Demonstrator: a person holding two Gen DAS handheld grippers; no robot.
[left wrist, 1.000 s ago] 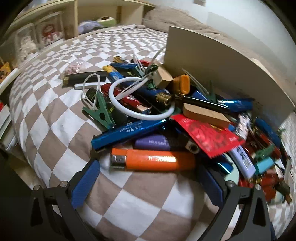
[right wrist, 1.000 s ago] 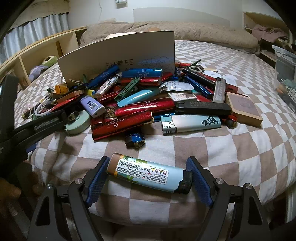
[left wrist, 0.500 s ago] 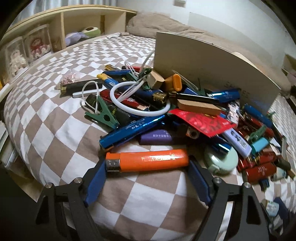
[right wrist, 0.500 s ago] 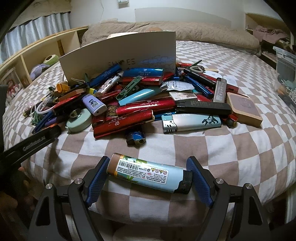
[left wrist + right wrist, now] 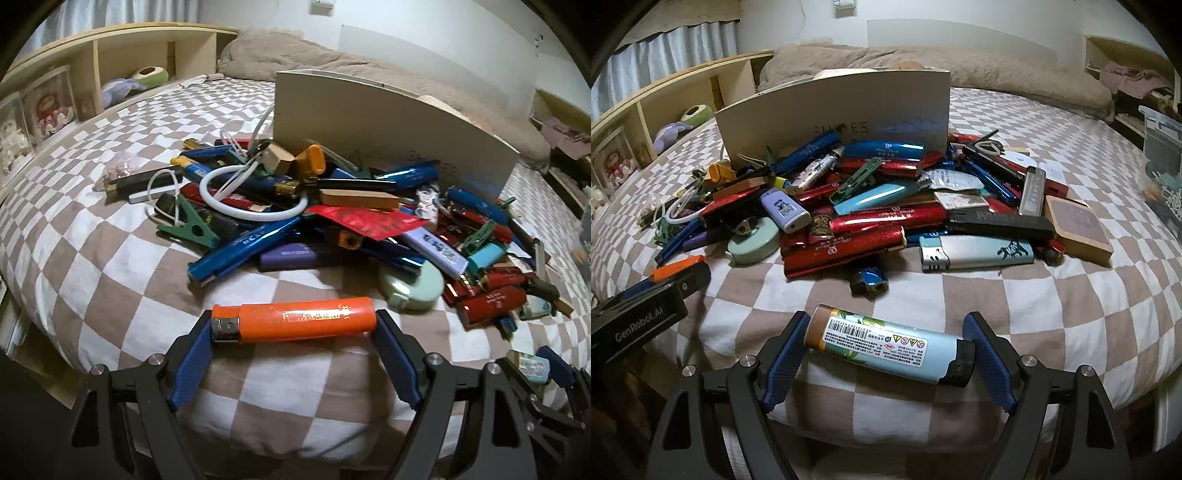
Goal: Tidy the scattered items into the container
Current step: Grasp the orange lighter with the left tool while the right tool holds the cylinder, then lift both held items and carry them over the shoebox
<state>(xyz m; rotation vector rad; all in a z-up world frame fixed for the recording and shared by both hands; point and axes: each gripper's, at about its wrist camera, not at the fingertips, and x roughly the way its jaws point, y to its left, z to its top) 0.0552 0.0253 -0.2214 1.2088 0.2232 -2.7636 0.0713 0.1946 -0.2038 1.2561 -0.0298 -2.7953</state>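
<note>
My left gripper (image 5: 293, 328) is shut on an orange lighter (image 5: 295, 319), held crosswise by its two ends just above the checkered bedcover. My right gripper (image 5: 886, 347) is shut on a pale blue lighter (image 5: 886, 345) with a barcode label, gripped end to end. A heap of scattered lighters, clips and small items (image 5: 332, 221) lies ahead in both views (image 5: 886, 206). Behind it stands the cream cardboard box (image 5: 388, 122), its wall also facing the right wrist view (image 5: 834, 110). The left gripper shows at the left edge (image 5: 646, 299) of the right wrist view.
A green round tape measure (image 5: 412, 286) and red lighters (image 5: 491, 301) lie near the heap's front. A small blue lighter (image 5: 870, 280) sits apart on the bedcover (image 5: 1071, 295). Wooden shelves (image 5: 110, 66) run along the left, a clear bin (image 5: 1161, 155) at far right.
The left gripper went from open around the orange lighter to shut on it, then drew back from the heap with it. The right gripper kept still with the pale blue lighter.
</note>
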